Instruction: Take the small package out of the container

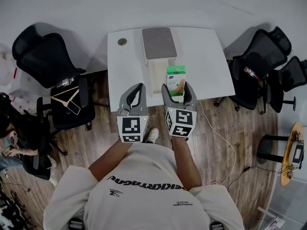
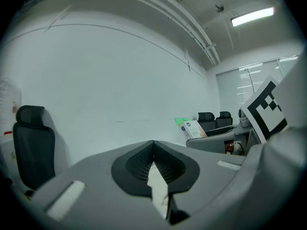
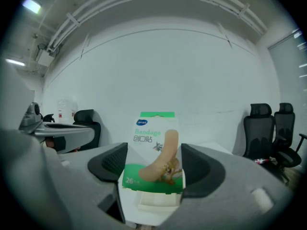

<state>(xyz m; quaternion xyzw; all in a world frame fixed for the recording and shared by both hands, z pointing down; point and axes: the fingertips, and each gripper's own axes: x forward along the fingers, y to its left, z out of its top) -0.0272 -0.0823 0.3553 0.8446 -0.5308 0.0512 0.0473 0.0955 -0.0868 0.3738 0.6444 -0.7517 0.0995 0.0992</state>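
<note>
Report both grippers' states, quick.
Left gripper: closed, empty.
Right gripper: closed on the bandage box.

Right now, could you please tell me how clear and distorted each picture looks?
Head view: evenly lit and sharp, soft shadows beside the chairs. Left gripper view: strong fisheye bending, dark corners, a bright ceiling light. Right gripper view: same bending, yet the bandage box print reads clearly.

A white tabletop [image 1: 196, 51] stands on the brown wood floor [image 1: 225, 133], with black chairs [image 1: 48, 61] at the left and right.
</note>
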